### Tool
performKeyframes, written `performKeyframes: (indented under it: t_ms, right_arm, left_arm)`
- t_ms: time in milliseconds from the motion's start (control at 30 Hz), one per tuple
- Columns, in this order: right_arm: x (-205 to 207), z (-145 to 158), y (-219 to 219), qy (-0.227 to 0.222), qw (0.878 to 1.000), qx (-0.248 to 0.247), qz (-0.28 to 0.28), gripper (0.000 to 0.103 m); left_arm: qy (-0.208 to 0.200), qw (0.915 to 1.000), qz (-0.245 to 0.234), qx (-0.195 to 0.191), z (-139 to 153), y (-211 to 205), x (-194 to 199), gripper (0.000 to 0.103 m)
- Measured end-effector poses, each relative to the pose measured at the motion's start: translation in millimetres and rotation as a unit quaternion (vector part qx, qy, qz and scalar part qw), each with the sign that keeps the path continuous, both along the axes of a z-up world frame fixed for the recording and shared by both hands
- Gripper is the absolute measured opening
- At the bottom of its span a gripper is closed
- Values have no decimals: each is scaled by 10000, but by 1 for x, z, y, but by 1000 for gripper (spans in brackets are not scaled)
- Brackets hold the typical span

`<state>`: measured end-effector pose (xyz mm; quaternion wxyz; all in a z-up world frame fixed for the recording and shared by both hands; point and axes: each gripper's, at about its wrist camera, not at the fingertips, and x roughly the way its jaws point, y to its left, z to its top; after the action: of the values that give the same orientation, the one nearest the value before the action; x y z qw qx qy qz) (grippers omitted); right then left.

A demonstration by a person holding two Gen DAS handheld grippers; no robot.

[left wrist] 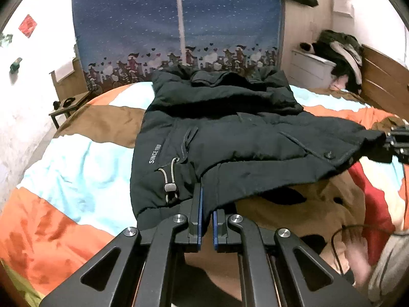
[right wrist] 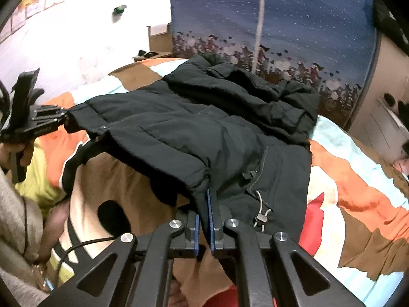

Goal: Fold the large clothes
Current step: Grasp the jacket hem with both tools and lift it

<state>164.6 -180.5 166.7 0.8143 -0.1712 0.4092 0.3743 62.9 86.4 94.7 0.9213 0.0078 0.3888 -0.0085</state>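
Black padded jacket (left wrist: 230,138) lies on the bed (left wrist: 76,158), collar end toward the blue curtain (left wrist: 179,12), hem end toward the camera. Bed is covered by a quilt in orange, brown and pale-blue patches.

Left hand-held gripper (left wrist: 207,212): jaws nearly together, clamped on the jacket hem beside the drawcord toggle (left wrist: 170,186). Fabric runs down between the blue pads.

Right hand-held gripper (right wrist: 203,215): jaws likewise pinched on the hem, at the other bottom corner. In the left view it appears at the right edge (left wrist: 398,140) with a corner of the jacket pulled out to it; in the right view the left unit shows at the left edge (right wrist: 33,122) doing the same.

Hem hangs clear of the quilt between the two grips; shadow shows beneath it. Upper body and collar rest on the bed.

Step in hand, as I judge it: bottom-to-top fold, hem picked up at both corners and raised.

Next move likely calls for:
- carrying both corners together toward the collar, kept level so the hem stays taut;
- enough height that the bulky padding rolls over rather than drags;
- laying the hem square on the shoulders before letting go.

Risk: thick fabric may slip from a thin pinch, or bunch at the fold line.
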Motion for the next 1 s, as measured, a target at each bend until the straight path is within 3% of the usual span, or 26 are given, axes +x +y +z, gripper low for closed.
performKeyframes:
  t_ms: [333, 533, 700, 800, 1000]
  right_arm:
    - [40, 17, 4, 109, 9994, 273, -201, 6]
    - [99, 50, 21, -116, 9990, 342, -280, 6]
    - [169, 72, 50, -289, 9990, -66, -329, 6]
    - [211, 73, 68, -378, 9978, -340, -427, 6]
    - [278, 56, 81, -679, 9931, -104, -953, 6]
  left_arm:
    - [-56, 9987, -406, 293, 31, 4, 43, 4]
    - [54, 9963, -509, 697, 65, 9, 112, 4]
    - [-45, 9957, -303, 879, 76, 17, 175, 3]
    - [-262, 9959, -165, 853, 76, 23, 214, 3]
    - [-866, 9941, 152, 639, 65, 43, 281, 3]
